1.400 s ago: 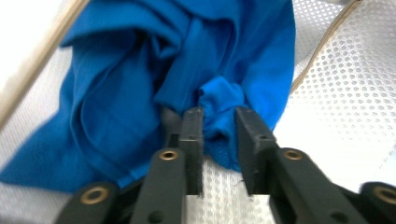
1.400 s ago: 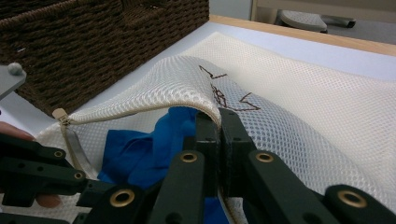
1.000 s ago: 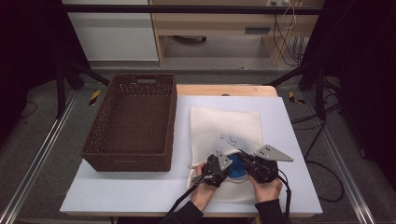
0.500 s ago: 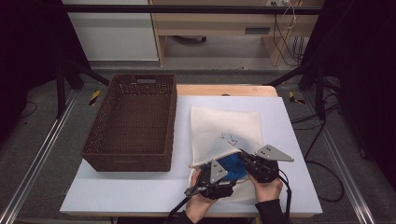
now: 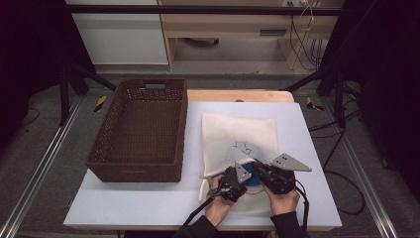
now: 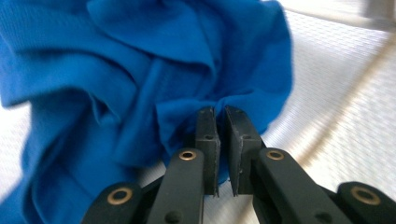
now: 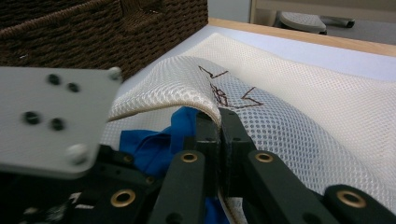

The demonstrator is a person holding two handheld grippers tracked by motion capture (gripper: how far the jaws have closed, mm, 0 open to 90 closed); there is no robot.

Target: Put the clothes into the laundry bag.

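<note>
A white mesh bag (image 5: 237, 134) lies flat on the white table, its mouth toward the person. My right gripper (image 5: 257, 167) is shut on the bag's upper edge (image 7: 187, 88) and holds it lifted, so the mouth gapes. A crumpled blue cloth (image 6: 140, 70) sits in that mouth, under the raised mesh (image 7: 289, 107). My left gripper (image 6: 220, 112) is shut on a fold of the blue cloth (image 5: 252, 177). Its grey plate (image 7: 51, 121) is close at the left in the right gripper view. The two grippers almost touch near the table's front edge.
A dark brown wicker basket (image 5: 141, 129) stands left of the bag, close beside its left edge. A drawstring (image 5: 203, 188) trails from the bag's mouth. The white table top (image 5: 124, 203) ends just behind the hands; a wooden strip (image 5: 237, 95) runs along the back.
My left gripper has turned so its grey plate faces up and has shifted slightly right, toward the bag's mouth, with the blue cloth. The right gripper has kept the bag's edge lifted.
</note>
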